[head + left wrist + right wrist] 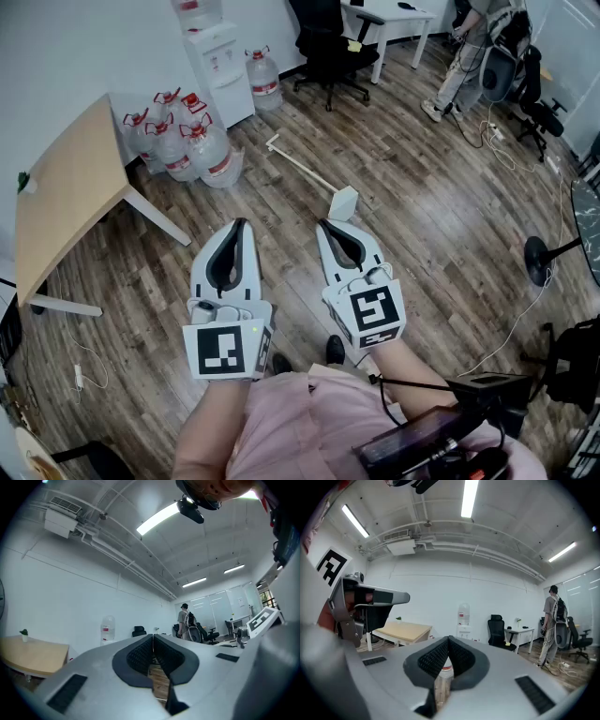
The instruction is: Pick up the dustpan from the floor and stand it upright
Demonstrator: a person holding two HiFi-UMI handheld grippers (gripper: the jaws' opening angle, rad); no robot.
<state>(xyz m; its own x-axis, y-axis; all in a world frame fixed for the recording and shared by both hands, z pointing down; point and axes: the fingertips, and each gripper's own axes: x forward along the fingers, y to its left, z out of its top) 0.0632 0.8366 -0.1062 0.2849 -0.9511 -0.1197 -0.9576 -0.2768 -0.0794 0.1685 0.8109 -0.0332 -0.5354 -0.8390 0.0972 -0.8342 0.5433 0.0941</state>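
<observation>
The wood floor (422, 216) has the dustpan (342, 202) lying flat just past the right gripper (323, 225), which hangs beside the left gripper (240, 225), both jaws shut and empty, likely ready to reach.

Open floor (422, 187) around dustpan (343, 202); water bottles (192, 148), table (66, 192) crowd left; office chair (328, 47) beyond.

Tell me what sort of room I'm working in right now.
Most likely an office: a black swivel chair by a white desk, and a water dispenser with spare water bottles along the wall.
</observation>
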